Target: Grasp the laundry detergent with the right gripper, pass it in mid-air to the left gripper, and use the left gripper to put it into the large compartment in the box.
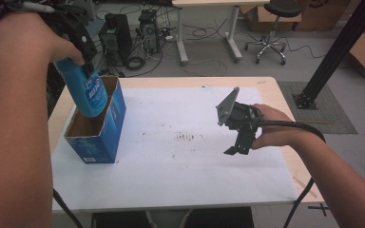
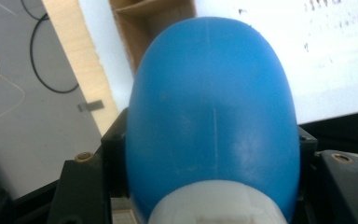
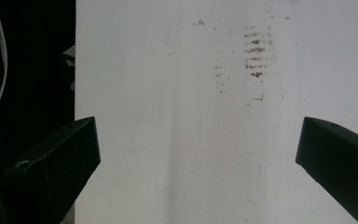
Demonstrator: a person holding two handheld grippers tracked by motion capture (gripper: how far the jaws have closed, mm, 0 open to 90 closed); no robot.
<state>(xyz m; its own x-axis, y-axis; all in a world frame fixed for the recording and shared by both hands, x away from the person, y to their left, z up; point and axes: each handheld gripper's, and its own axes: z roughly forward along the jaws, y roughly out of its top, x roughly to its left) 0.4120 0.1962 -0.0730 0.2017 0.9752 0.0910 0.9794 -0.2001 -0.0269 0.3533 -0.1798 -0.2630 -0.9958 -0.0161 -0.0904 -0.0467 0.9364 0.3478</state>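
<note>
Blue bottle [image 1: 86, 90], pinched base-down by the left gripper [image 1: 88, 59] above the open blue carton [image 1: 105, 137], risked catching its rim; right gripper [image 1: 238, 150] stood spread.

A light wooden table [image 1: 272, 85] is being covered almost wholly by a white sheet [image 1: 180, 175], with bare wood being left showing along the far edge and down the right edge. Near the middle of the sheet, a patch of short brown smudged marks [image 1: 184, 137] is being shown; the same marks [image 3: 256, 51] are being seen in the right gripper view. Toward the left edge of the table, a blue cardboard box [image 1: 100, 142] is being carried directly on the sheet, standing upright with its top open and its brown inside exposed. The rest of the sheet is being marked by faint specks.
</note>
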